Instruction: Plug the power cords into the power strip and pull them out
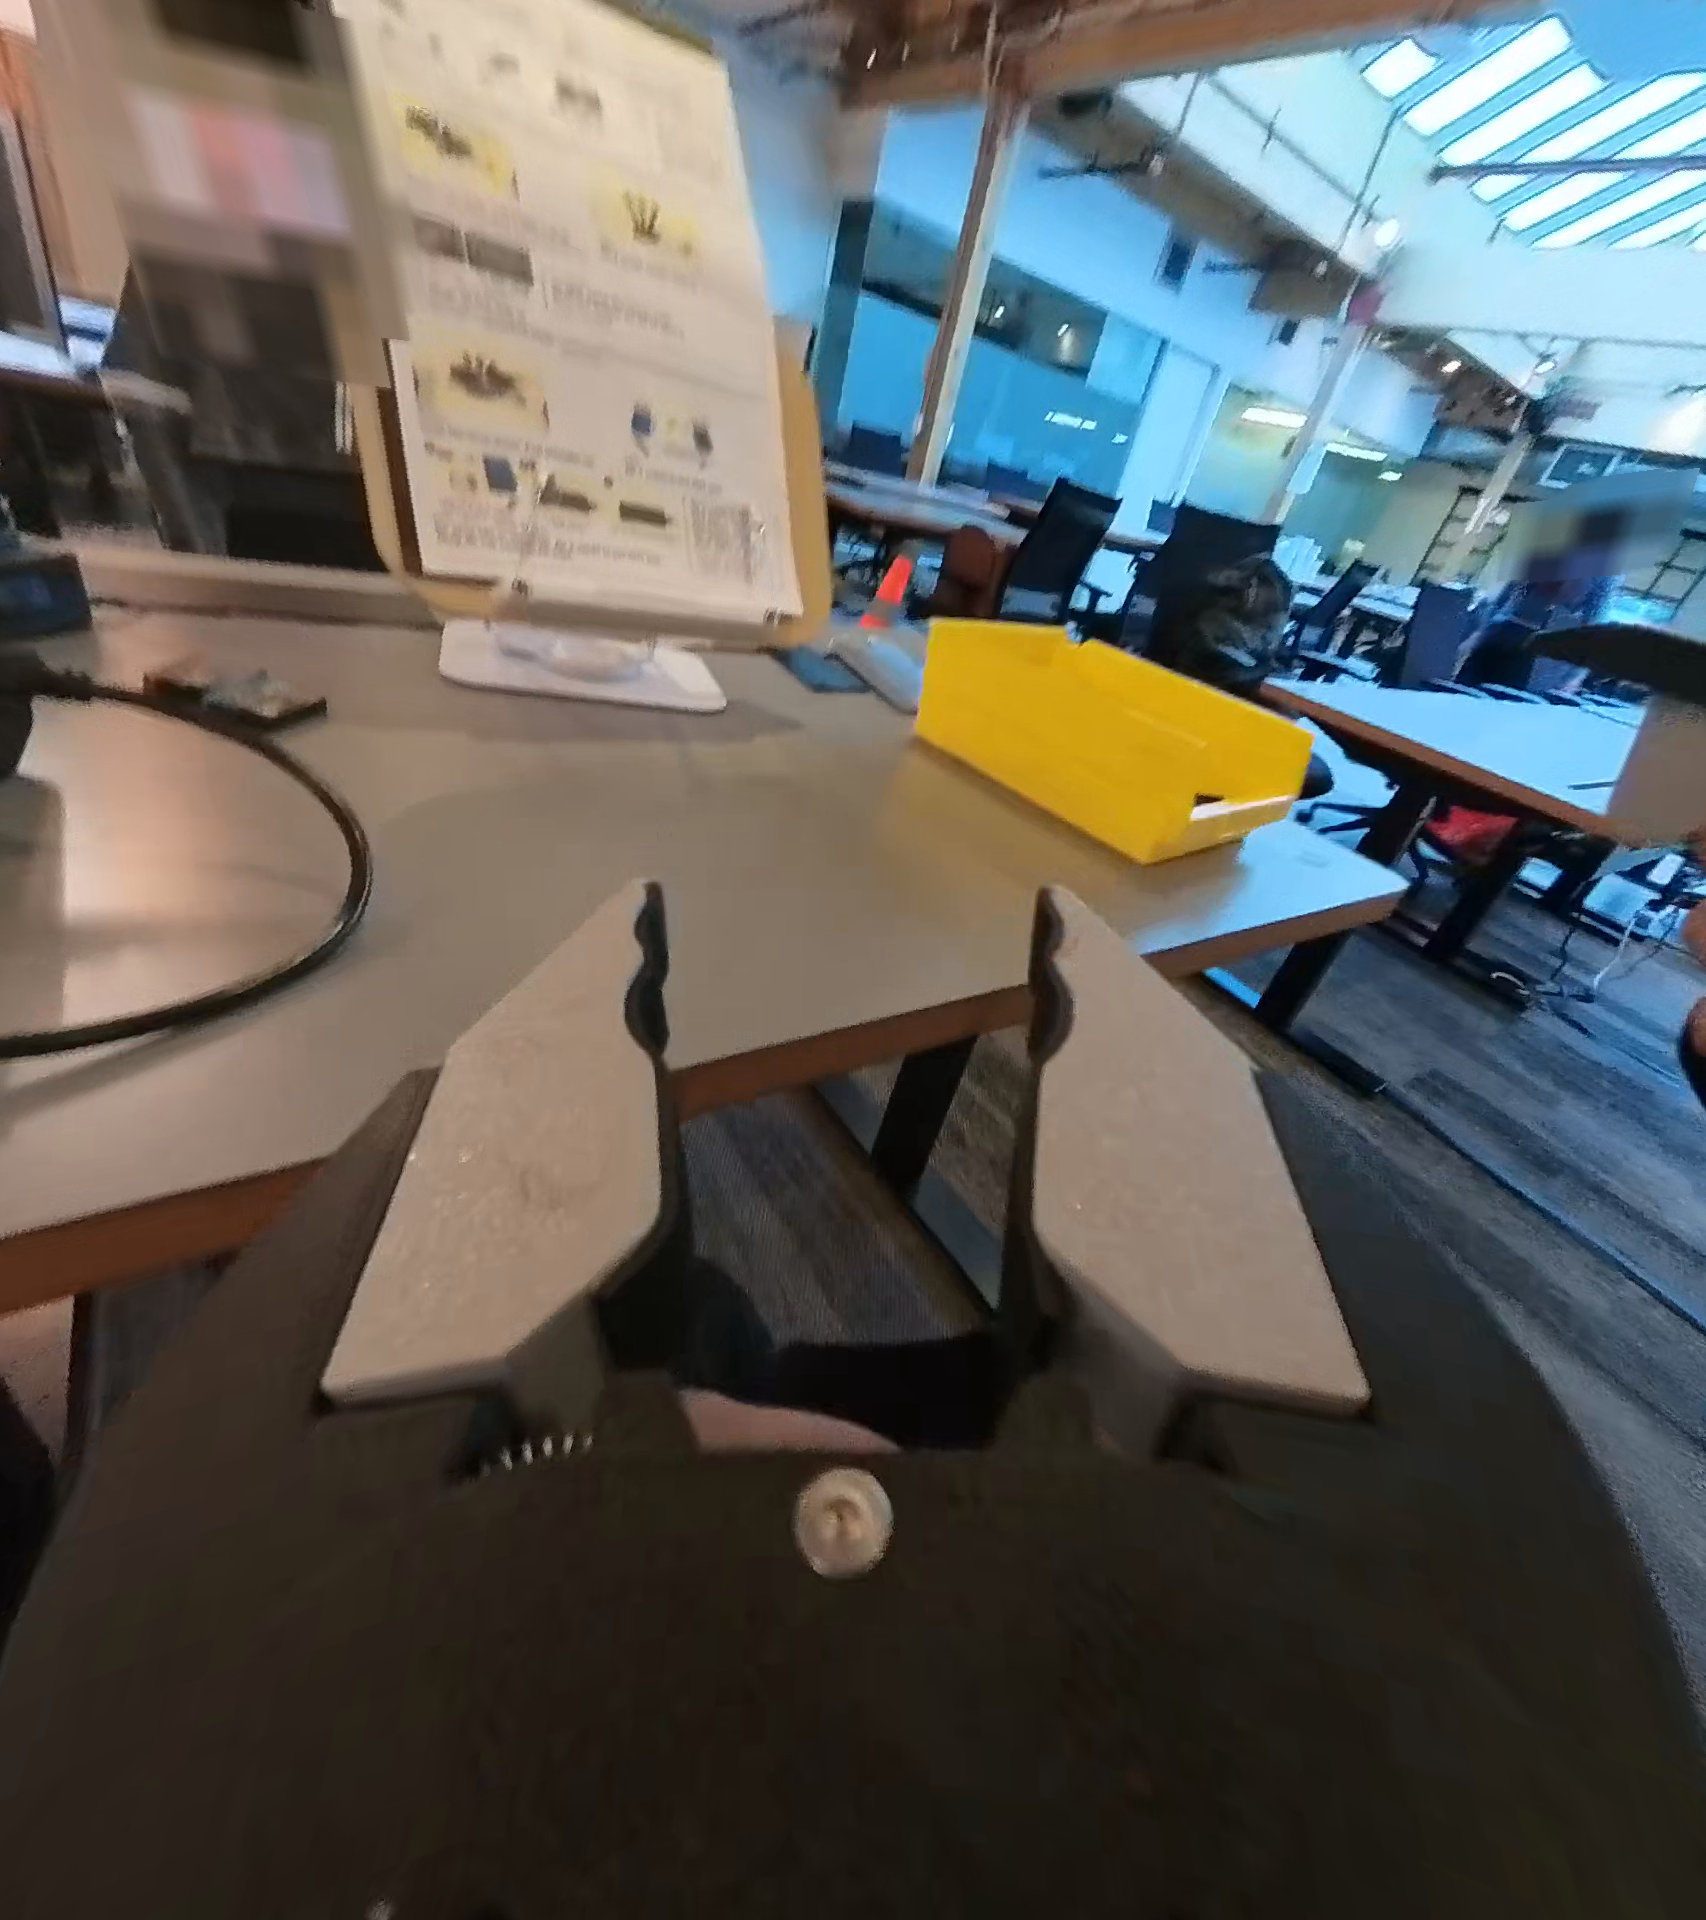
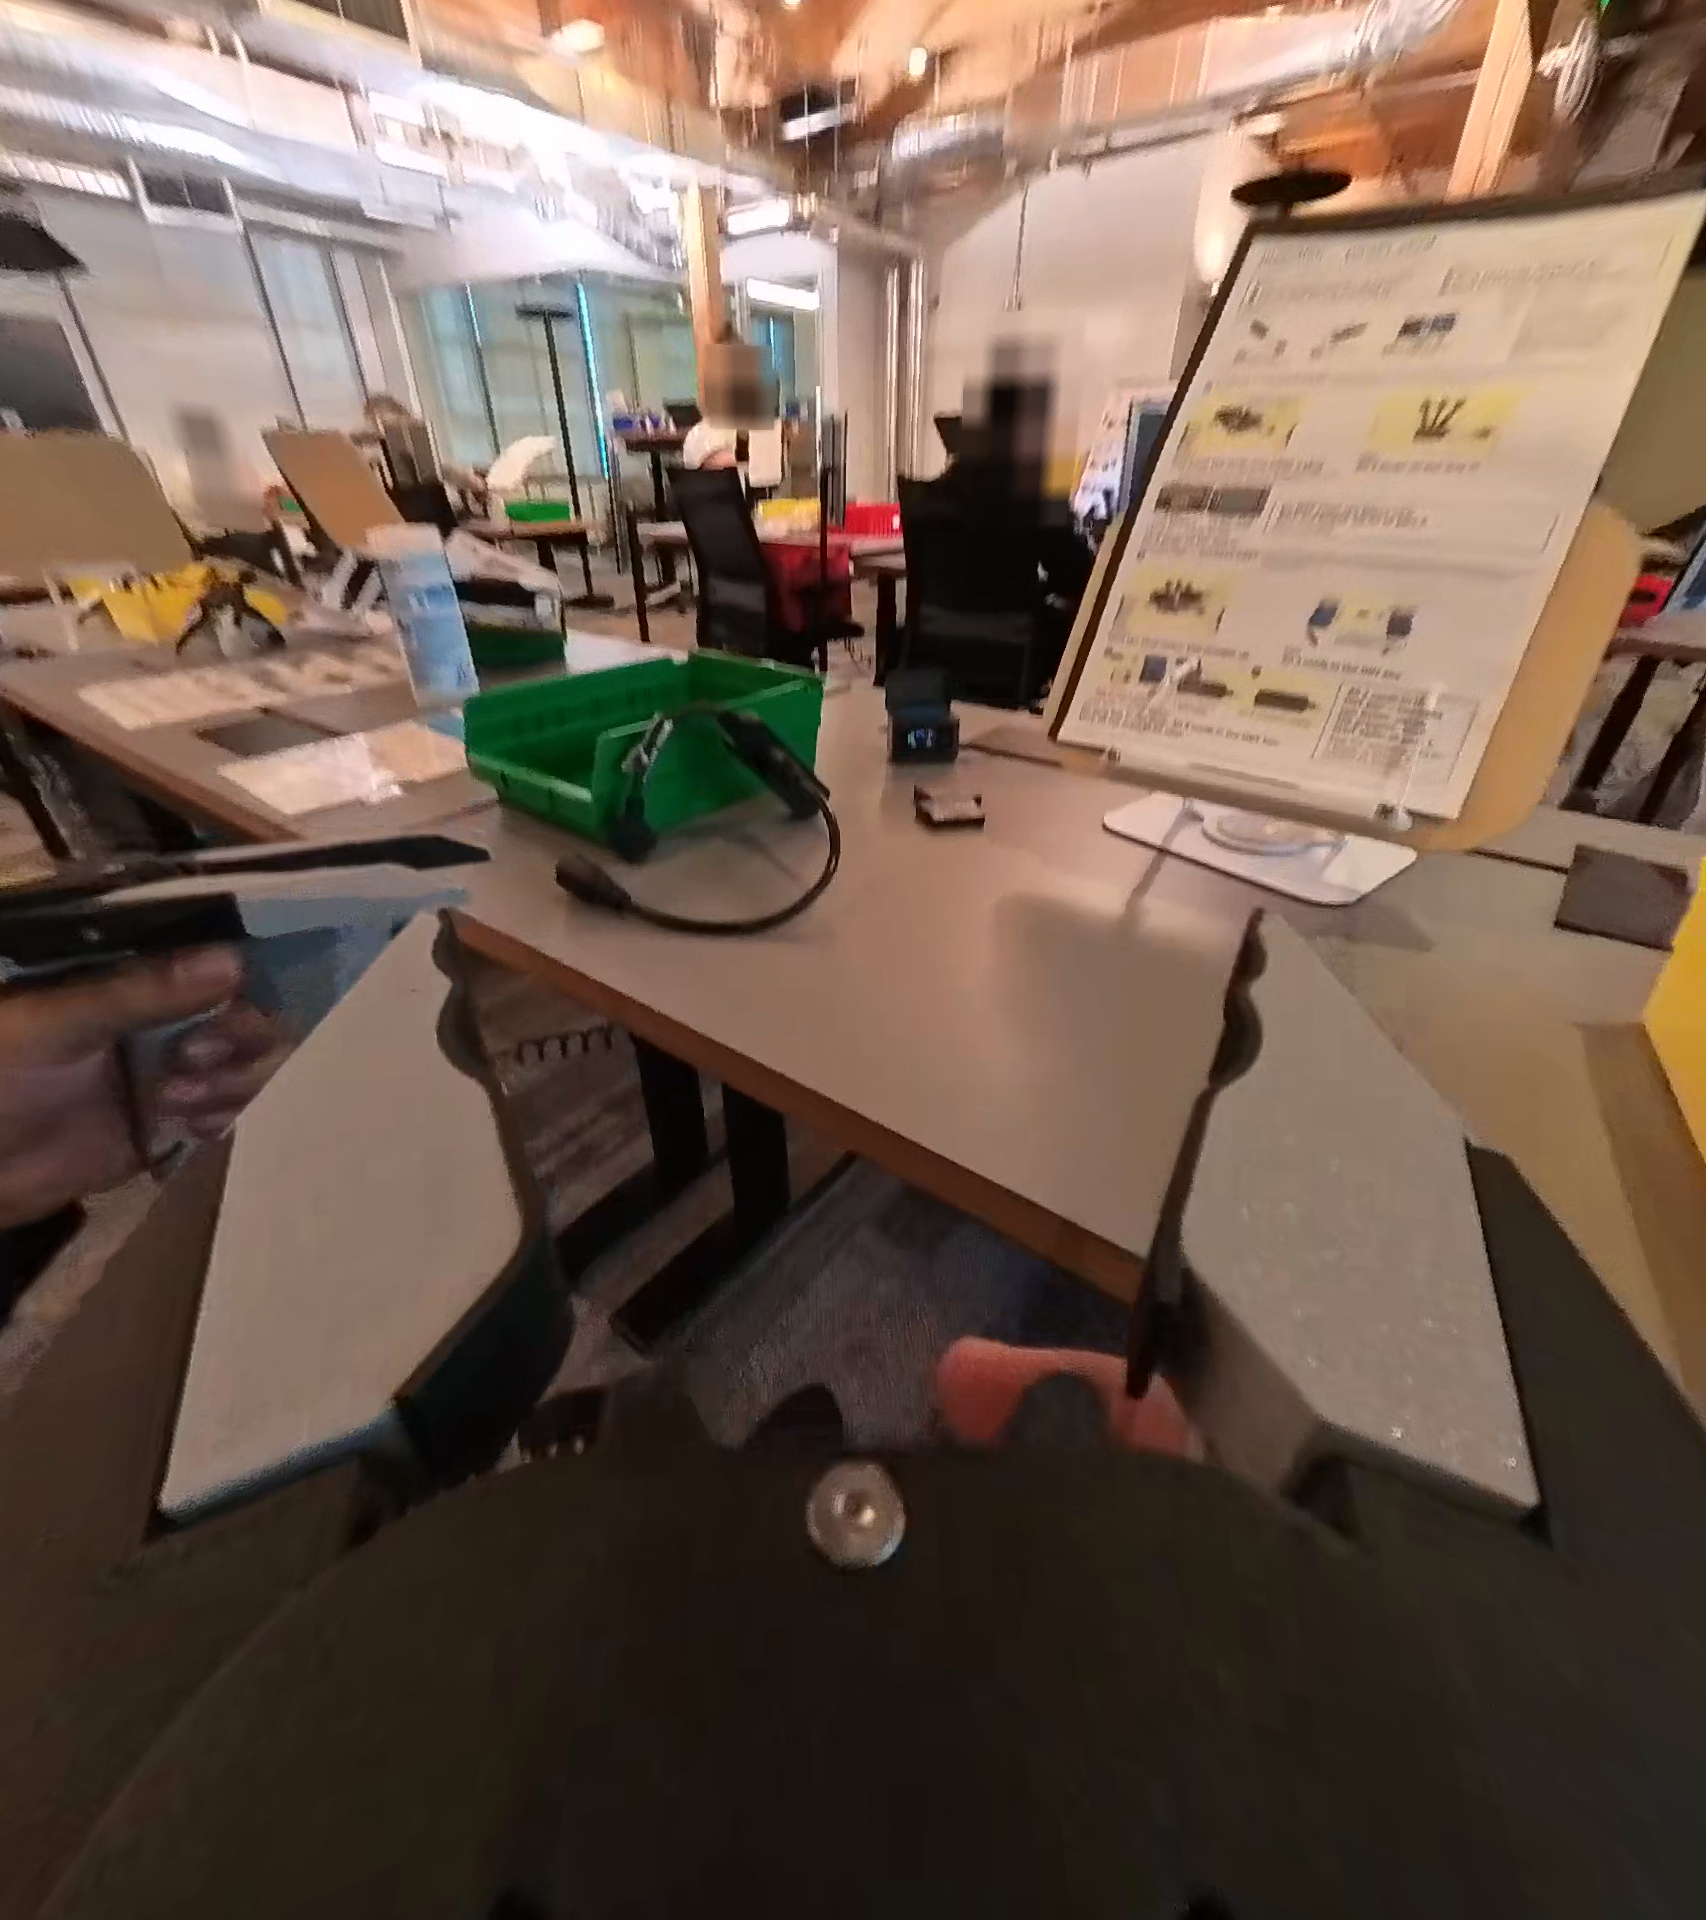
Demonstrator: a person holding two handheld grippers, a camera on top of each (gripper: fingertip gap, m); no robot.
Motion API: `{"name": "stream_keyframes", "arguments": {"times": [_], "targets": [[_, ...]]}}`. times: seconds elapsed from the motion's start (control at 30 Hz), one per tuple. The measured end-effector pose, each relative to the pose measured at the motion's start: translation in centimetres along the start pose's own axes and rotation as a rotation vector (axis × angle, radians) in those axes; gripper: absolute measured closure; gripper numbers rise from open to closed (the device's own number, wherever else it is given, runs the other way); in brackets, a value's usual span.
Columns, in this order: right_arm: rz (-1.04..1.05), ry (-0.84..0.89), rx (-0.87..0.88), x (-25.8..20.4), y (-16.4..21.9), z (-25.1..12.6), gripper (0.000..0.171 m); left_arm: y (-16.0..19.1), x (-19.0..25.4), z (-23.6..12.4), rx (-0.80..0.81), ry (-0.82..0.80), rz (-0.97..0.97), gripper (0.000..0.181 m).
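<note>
Both tools hover off the near edge of a grey worktop [image 2: 984, 987], each with its jaws spread and nothing between them. The left tool [image 1: 849, 935] points toward a yellow bin [image 1: 1109, 764], with a black power cord [image 1: 309, 935] curving across the worktop well off to its left. From the right tool [image 2: 844, 956], the same cord [image 2: 787, 894] lies ahead and slightly left, one end trailing out of a green bin [image 2: 558, 748]. A propped instruction sheet [image 2: 1348, 520] stands at the right.
</note>
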State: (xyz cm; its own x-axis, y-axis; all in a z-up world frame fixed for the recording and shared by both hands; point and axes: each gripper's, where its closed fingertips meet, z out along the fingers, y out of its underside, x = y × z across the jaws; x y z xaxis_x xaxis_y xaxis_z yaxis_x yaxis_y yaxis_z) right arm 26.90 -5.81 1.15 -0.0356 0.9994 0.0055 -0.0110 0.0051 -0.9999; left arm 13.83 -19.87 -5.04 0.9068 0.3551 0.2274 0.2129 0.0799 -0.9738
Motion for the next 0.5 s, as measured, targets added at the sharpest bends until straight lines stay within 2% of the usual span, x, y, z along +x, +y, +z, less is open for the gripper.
{"name": "stream_keyframes", "arguments": {"times": [0.07, 0.2, 0.37, 0.43, 0.47, 0.5], "targets": [[-0.019, 0.003, -0.074, 0.7, 2.1, 1.5, 0.035, 1.3, -0.9, 0.3, -0.043, -0.022, -0.031, 0.118], [-0.021, 0.004, -0.239, 3.5, 7.2, 4.9, 0.038, 3.2, -3.2, 1.7, -0.125, -0.068, -0.005, 0.142], [0.021, 0.012, -0.353, 8.6, 10.9, 11.4, 0.04, 3.8, -8.0, 7.8, -0.246, -0.191, 0.036, 0.159], [0.003, 0.036, -0.397, 11.1, 12.4, 14.8, 0.038, 4.1, -9.0, 11.7, -0.296, -0.177, 0.054, 0.149], [-0.009, 0.048, -0.423, 12.6, 13.1, 16.6, 0.037, 4.1, -9.7, 13.9, -0.305, -0.176, 0.078, 0.132], [-0.019, 0.057, -0.45, 14.0, 13.8, 18.5, 0.036, 4.0, -10.8, 16.2, -0.305, -0.193, 0.111, 0.102]]}}
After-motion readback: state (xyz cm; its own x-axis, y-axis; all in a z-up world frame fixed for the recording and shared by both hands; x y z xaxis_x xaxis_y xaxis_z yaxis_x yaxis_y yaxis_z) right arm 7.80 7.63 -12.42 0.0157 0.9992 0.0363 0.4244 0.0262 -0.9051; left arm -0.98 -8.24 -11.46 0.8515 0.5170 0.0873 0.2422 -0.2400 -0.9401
